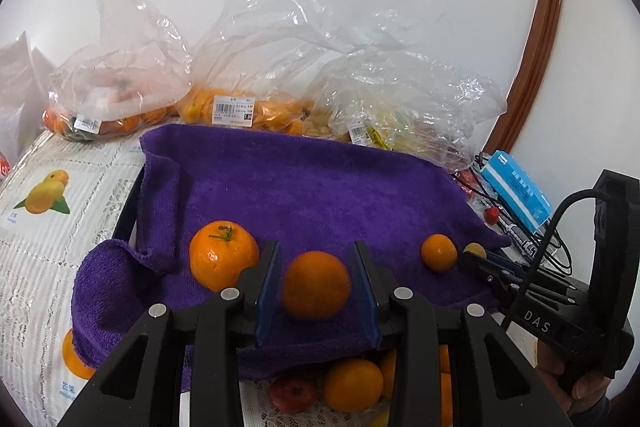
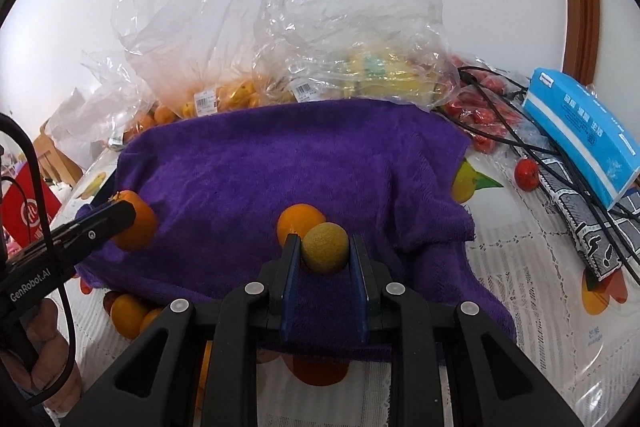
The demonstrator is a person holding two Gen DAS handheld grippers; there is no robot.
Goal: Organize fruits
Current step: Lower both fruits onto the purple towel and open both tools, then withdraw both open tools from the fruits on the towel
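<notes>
Left gripper (image 1: 316, 283) spread around an orange (image 1: 316, 285) on the purple towel (image 1: 320, 187), fingers not visibly touching it; right gripper (image 2: 325, 251) spread around a yellow-green fruit (image 2: 325, 247), contact unclear; stemmed orange (image 1: 223, 254) just left; bagged fruit (image 1: 236, 109) behind.

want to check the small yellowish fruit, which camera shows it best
The right wrist view: the small yellow-green fruit sits close and centred between the right gripper fingers, its rough skin plain to see, an orange just behind it. The left wrist view shows only a sliver at the right gripper's tip, on the purple towel.
</notes>
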